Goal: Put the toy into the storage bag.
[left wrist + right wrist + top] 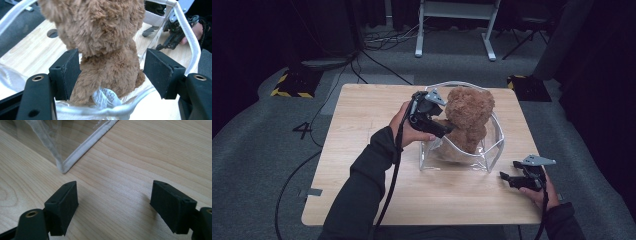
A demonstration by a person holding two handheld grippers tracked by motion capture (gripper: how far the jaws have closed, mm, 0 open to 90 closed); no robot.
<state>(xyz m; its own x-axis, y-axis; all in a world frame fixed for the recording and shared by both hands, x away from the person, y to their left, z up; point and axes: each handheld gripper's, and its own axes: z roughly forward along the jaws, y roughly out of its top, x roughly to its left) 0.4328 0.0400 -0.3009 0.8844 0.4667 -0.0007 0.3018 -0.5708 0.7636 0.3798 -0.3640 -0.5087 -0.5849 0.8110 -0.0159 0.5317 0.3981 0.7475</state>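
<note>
A brown plush teddy bear (467, 120) sits upright inside a clear plastic bag (494, 150) with white piping, on the far right part of the wooden table (357, 150). My left gripper (446, 129) reaches over the bag's left rim to the bear. In the left gripper view the open gripper (112, 67) straddles the bear's body (107, 50): the left pad brushes the fur and the right pad stands apart from it. A white label (105, 98) shows at the bear's base. My right gripper (508, 177) rests open near the table's right front edge, with bare wood between its jaws (113, 195) and the bag's corner (75, 157) just ahead.
Beyond the table on the grey carpet lie black cables (377, 60), two yellow-and-black striped bases (292, 85) and the white legs of a stand (419, 35). The table's left half (362, 115) is bare wood. A round hole (52, 33) shows in the tabletop.
</note>
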